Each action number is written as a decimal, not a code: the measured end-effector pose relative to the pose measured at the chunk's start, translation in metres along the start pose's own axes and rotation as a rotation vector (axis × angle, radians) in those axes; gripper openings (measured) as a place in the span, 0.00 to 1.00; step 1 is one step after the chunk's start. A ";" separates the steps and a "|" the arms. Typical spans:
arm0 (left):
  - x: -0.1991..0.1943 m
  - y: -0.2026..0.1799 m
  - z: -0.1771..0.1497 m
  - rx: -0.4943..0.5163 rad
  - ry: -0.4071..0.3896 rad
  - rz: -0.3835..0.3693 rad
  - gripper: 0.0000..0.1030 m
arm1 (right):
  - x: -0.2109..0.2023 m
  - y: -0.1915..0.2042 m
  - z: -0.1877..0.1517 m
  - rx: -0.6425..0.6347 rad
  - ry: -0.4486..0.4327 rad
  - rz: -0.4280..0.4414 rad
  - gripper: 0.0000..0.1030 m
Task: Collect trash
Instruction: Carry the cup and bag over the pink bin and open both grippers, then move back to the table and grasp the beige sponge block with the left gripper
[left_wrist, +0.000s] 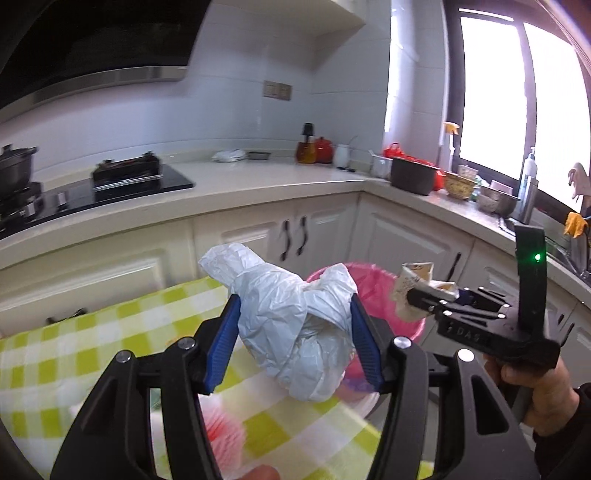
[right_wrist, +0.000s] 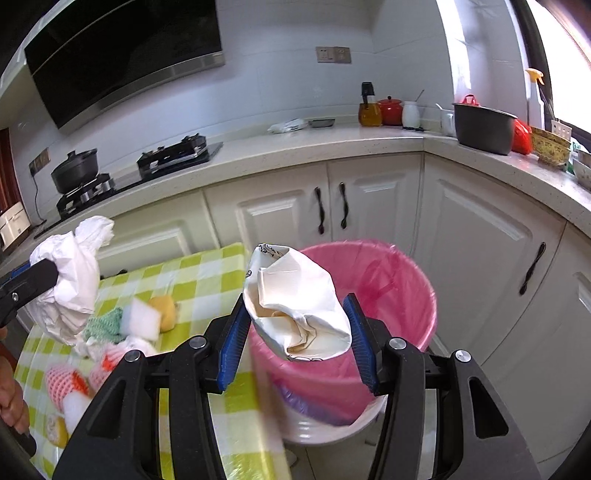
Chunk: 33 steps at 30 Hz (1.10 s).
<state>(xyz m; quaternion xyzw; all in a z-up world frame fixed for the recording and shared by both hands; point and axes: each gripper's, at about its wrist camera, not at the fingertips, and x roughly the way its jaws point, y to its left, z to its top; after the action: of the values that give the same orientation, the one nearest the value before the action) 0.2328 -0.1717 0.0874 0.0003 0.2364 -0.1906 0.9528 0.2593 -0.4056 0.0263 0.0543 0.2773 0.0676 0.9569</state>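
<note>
Beside the table's far edge stands the bin (right_wrist: 399, 295), white-walled and lined with a pink bag (right_wrist: 373, 266) folded over its rim. Inside, only pink liner shows, with a purplish patch low on the near side; whether any trash lies at the bottom, I cannot tell.

Left gripper (left_wrist: 293, 325): blue pads (left_wrist: 225, 343) clamped on a crumpled white plastic bag (left_wrist: 291, 321), held up over the table's far edge, with the bin's rim just behind it. In the right wrist view that same bag (right_wrist: 72, 280) hangs at the far left, above the cloth.

Right gripper (right_wrist: 297, 330): jaws squeezed onto a crushed white paper bag (right_wrist: 295, 302), its open mouth tilted up and away. It hovers over the near rim of the bin, not yet inside. From the left wrist view it (left_wrist: 417, 291) juts out of the black fingers, right of the pink rim.

Down on the green-checked tablecloth (right_wrist: 207, 269), more bits lie along the left edge: a white sponge block (right_wrist: 142, 319), a yellow lump (right_wrist: 166, 308), a green knitted cloth (right_wrist: 107, 323) and pink foam netting (right_wrist: 61, 378), bunched close together.

Back on the counter (right_wrist: 332, 140), a dark pot (right_wrist: 484, 127) sits by the corner; its contents are hidden.
</note>
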 end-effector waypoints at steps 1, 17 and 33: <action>0.012 -0.004 0.005 0.001 0.004 -0.016 0.56 | 0.004 -0.009 0.003 0.009 -0.002 -0.002 0.48; 0.152 -0.046 0.028 -0.082 0.142 -0.186 0.60 | 0.062 -0.087 0.020 0.120 0.037 -0.013 0.49; 0.132 -0.024 0.004 -0.129 0.162 -0.137 0.74 | 0.048 -0.088 -0.005 0.132 0.035 -0.054 0.57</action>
<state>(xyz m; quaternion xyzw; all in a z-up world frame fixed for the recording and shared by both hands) 0.3335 -0.2423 0.0336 -0.0616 0.3238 -0.2392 0.9133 0.3057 -0.4842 -0.0156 0.1089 0.2990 0.0242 0.9477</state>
